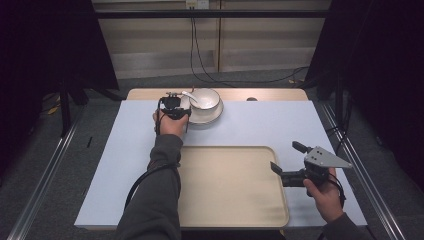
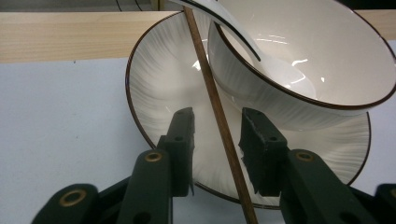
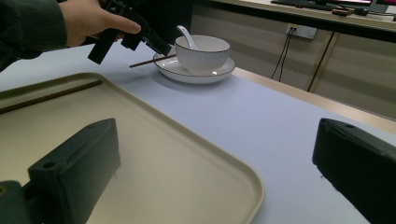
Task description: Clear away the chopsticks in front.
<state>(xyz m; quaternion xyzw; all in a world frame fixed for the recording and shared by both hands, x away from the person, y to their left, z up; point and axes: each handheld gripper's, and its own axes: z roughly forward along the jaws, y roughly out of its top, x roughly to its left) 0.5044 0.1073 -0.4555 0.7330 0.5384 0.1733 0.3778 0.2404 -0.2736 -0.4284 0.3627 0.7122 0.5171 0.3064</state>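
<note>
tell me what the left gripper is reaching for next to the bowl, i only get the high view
observer: A brown chopstick. It rests across the rim of the plate, beside the bowl, and runs between the jaws of the left gripper.
operator: gripped yet
observer: Not that I can see. One pad stands clear of it and the other is very close.
operator: any other chopstick around
observer: Yes, a second chopstick lies flat in the tray, along one edge.
</note>
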